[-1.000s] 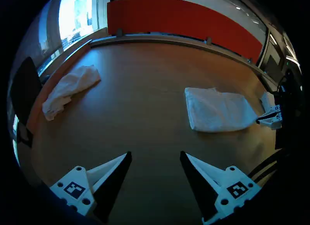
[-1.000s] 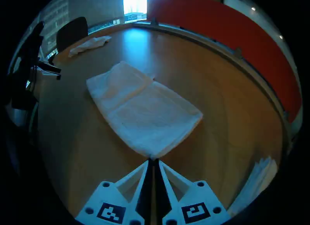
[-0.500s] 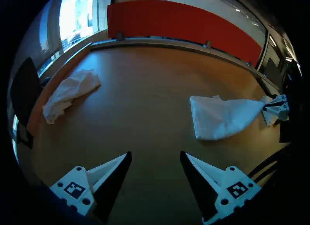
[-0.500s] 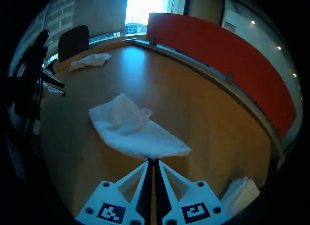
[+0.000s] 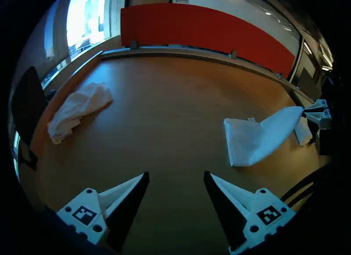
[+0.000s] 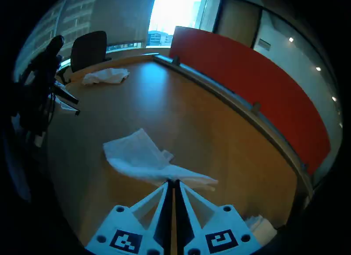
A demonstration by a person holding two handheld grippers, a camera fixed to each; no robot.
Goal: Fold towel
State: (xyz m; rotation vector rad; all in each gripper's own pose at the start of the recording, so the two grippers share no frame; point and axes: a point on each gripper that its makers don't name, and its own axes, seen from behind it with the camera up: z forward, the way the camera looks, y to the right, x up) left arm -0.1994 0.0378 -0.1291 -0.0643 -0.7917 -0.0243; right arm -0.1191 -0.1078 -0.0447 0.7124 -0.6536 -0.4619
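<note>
Lifted higher now: towel [image 6: 136, 157] corner pinched in closed right tool [image 6: 171, 183]; rest trails across table [image 5: 166, 101] twd left tool [image 5: 175, 174], wide open, empty, well apart.

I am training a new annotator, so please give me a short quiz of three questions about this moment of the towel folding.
1. True or false: the left gripper is shut on the towel.
2. How does the towel sit on the table? A) all flat; B) one corner held up by the right gripper, the rest lying on the wood; C) wholly in the air.
3. What white thing lies near the dark chair?
Key: 1 false, its fingers stand apart and hold nothing. 2 B. 3 a crumpled cloth.
</note>
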